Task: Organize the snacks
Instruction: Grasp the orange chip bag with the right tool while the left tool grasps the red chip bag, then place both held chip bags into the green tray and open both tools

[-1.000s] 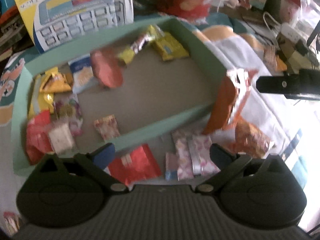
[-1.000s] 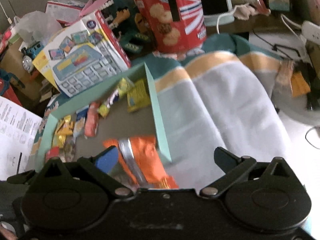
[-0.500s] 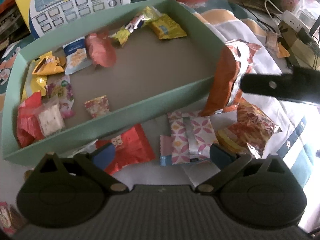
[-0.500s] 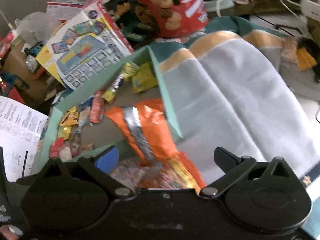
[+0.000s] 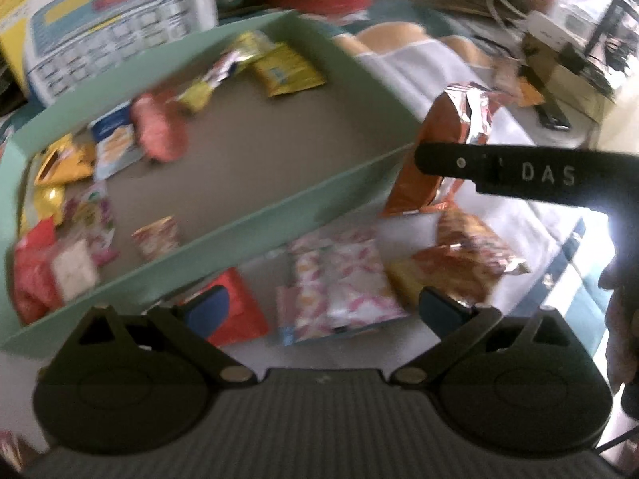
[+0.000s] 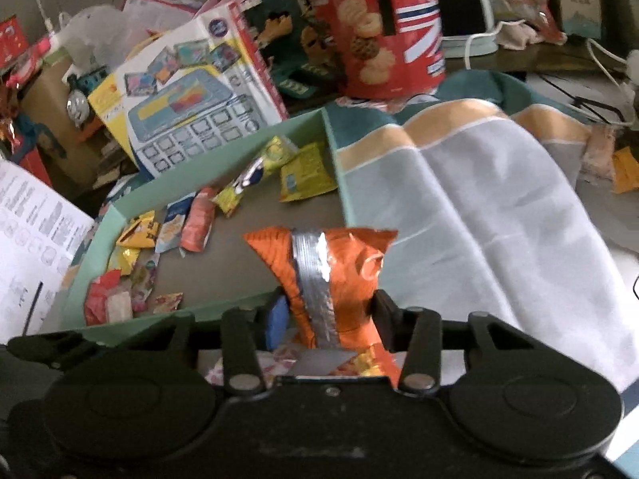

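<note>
1. Orange snack bag stands upright at the near right corner of the green tray, just outside its wall, over loose snacks on the blanket.
2. Right hand-held gripper is closing, its pads pinching the bag's lower part.
3. Left hand-held gripper is spread wide, hovering over a pink patterned packet and red packet beside the tray's near wall.
4. Small wrapped snacks lie inside the tray.

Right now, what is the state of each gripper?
Left gripper: open, holding nothing.
Right gripper: closing on the orange snack bag, pads already pressing it.
</note>
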`<control>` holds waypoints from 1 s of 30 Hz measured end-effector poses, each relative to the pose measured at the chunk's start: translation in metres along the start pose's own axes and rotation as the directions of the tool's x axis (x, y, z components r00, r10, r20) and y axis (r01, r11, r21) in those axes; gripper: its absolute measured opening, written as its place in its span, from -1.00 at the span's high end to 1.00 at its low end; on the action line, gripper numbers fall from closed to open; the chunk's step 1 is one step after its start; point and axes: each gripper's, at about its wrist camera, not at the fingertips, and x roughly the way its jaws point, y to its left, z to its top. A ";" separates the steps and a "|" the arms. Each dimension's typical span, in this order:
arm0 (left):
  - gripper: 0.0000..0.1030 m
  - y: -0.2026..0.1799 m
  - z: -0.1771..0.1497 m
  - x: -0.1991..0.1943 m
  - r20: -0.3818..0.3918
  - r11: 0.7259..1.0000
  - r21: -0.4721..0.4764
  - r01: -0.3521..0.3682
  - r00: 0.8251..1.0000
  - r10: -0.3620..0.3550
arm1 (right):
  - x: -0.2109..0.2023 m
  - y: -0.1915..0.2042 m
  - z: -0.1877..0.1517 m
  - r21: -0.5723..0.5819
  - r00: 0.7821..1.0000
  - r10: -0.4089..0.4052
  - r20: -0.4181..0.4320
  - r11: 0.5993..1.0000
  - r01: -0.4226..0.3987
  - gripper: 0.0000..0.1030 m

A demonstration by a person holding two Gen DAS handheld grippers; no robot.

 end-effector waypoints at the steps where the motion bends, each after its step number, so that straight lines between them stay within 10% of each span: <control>1: -1.00 -0.007 0.002 -0.001 0.005 1.000 0.022 0.012 1.000 -0.012 | -0.004 -0.004 0.001 0.004 1.000 -0.008 0.005 1.000 0.008 0.15; 12: -0.81 -0.087 0.016 0.030 -0.046 0.940 0.331 0.084 0.996 -0.073 | -0.044 -0.055 0.002 0.008 0.998 -0.039 -0.045 0.999 0.039 0.15; 13: -0.46 -0.090 0.016 0.035 -0.053 0.940 0.332 0.083 0.996 -0.069 | -0.045 -0.059 0.001 0.003 0.997 -0.044 -0.058 0.999 0.044 0.15; 19: -0.03 -0.089 0.009 0.032 -0.033 0.954 0.291 0.076 0.997 -0.070 | -0.042 -0.075 -0.006 0.037 0.994 -0.058 -0.094 0.997 0.062 0.15; 30: 0.10 -0.055 0.007 0.003 -0.005 0.984 0.129 0.126 0.992 -0.127 | -0.045 -0.072 0.002 0.063 0.997 -0.051 -0.060 0.997 0.054 0.15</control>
